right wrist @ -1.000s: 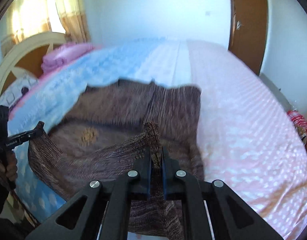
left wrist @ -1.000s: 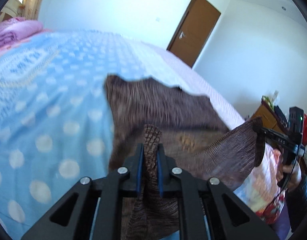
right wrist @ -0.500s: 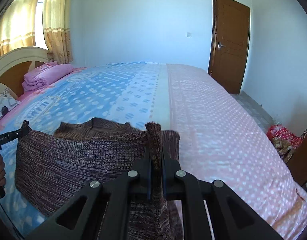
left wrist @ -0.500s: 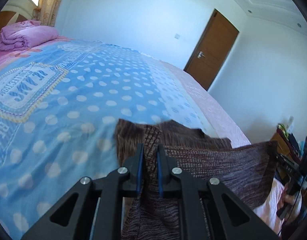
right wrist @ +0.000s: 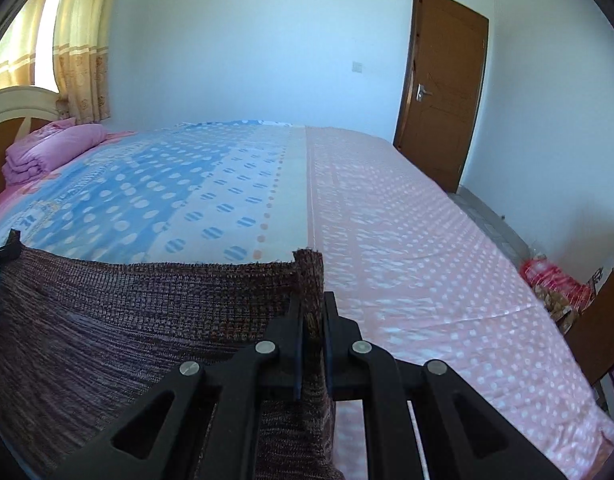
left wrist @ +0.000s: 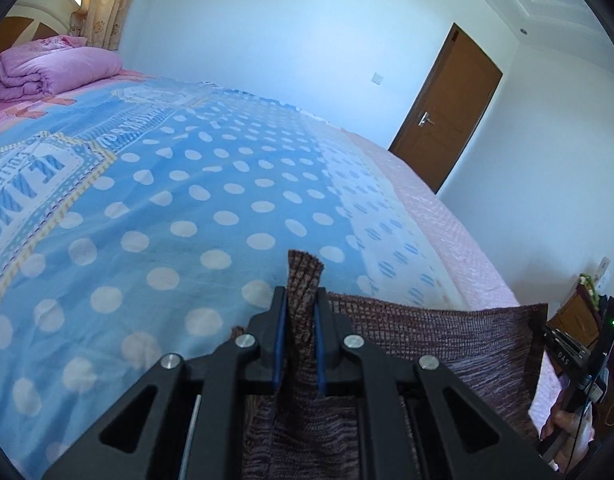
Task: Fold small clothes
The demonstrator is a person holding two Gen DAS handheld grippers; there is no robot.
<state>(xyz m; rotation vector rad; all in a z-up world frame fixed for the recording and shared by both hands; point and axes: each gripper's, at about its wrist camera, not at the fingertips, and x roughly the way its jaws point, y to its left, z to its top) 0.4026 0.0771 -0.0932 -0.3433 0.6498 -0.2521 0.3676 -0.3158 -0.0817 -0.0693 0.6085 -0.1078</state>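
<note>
The left gripper (left wrist: 298, 312) is pinched tight on one corner of the brown knit top (right wrist: 119, 320). The right gripper (right wrist: 311, 320) pinches the other corner, stretching it above the bed (right wrist: 387, 216). If a corner slips out, it may drop crooked.

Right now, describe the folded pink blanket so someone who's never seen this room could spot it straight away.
Start at the big bed and look toward the headboard by the curtained window. The folded blanket sits there on the sheet, a rolled lilac-pink bundle, plain and puffy, unlike the dotted bedding around it.
</note>
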